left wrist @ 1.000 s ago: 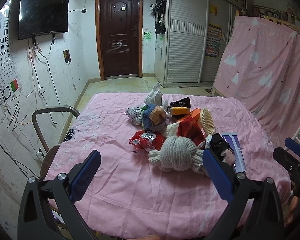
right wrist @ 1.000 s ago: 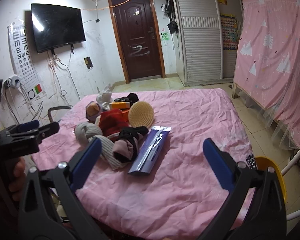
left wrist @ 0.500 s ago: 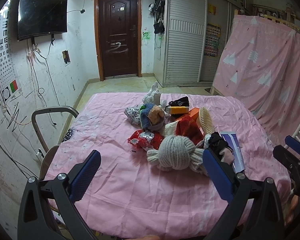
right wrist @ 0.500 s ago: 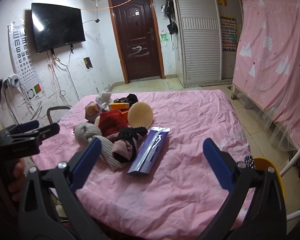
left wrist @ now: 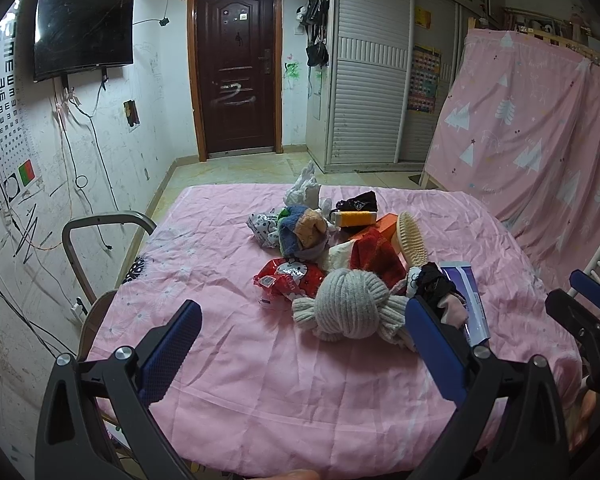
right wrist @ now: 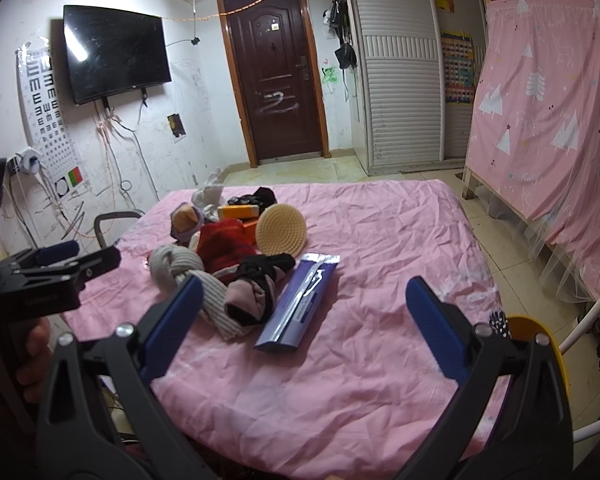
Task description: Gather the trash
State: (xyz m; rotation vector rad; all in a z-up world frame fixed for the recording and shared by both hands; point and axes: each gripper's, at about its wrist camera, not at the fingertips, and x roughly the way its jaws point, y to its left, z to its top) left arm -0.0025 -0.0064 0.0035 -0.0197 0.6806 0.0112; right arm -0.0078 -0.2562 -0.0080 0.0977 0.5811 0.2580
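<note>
A heap of things lies on the pink-covered table (left wrist: 228,360). A red snack wrapper (left wrist: 288,280) sits at the heap's near left, and crumpled white paper (left wrist: 304,190) at its far side. A purple flat package (right wrist: 300,304) lies at the heap's right; it also shows in the left wrist view (left wrist: 470,300). My left gripper (left wrist: 300,350) is open and empty, hovering near the table's front edge before a grey knit hat (left wrist: 350,304). My right gripper (right wrist: 300,328) is open and empty, just short of the purple package.
The heap also holds a round brush (right wrist: 281,230), a red cloth (right wrist: 226,242), black and pink socks (right wrist: 256,286), an orange bottle (left wrist: 354,218) and an orange box (left wrist: 380,226). A chair (left wrist: 100,224) stands left of the table. A yellow stool (right wrist: 540,344) stands right.
Both grippers stay open and nearly still; the left view has crept slightly forward and down toward the heap. Nothing on the table has moved.
</note>
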